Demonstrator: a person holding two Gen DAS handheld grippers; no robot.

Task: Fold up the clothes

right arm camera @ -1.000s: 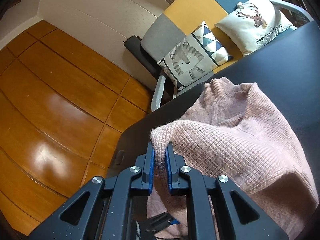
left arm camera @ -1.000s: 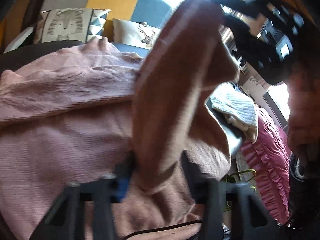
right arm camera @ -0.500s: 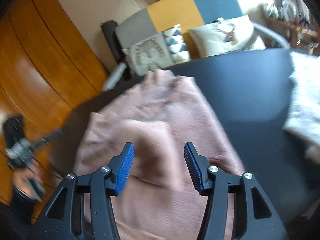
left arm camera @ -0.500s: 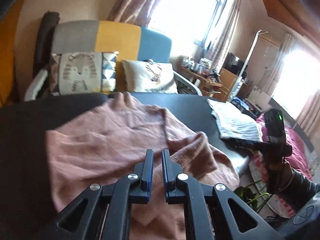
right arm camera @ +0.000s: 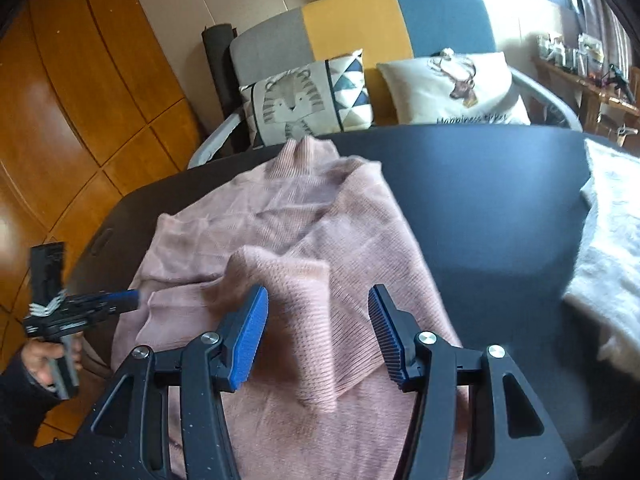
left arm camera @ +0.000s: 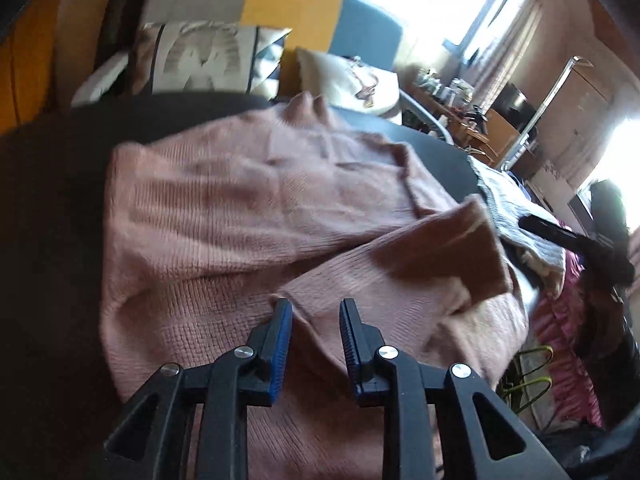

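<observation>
A pink knit sweater (right arm camera: 320, 240) lies spread on the dark table (right arm camera: 480, 184), collar toward the patchwork sofa (right arm camera: 360, 20), both sleeves folded in across its body. A second ago each hand-held gripper was clamped on a sleeve and lifting it; half a second ago the left had closed on nothing while the right had already let go. Now the left hand-held gripper (left arm camera: 315, 316) has parted its blue-padded fingers (left arm camera: 282, 332) to a narrow gap and hovers low over the sweater's hem, gripping nothing. The right hand-held gripper (right arm camera: 318, 312) stands wide apart above the folded sleeve, also empty, its pads (right arm camera: 250, 328) clear of the knit as far as the view shows. In the right wrist view the left tool appears at the table's edge, held by a person's hand (right arm camera: 44, 356). A pale folded knit (right arm camera: 608, 248) rests on the table to the right of the sweater, and two printed cushions (right arm camera: 308, 96) sit on the sofa behind.
</observation>
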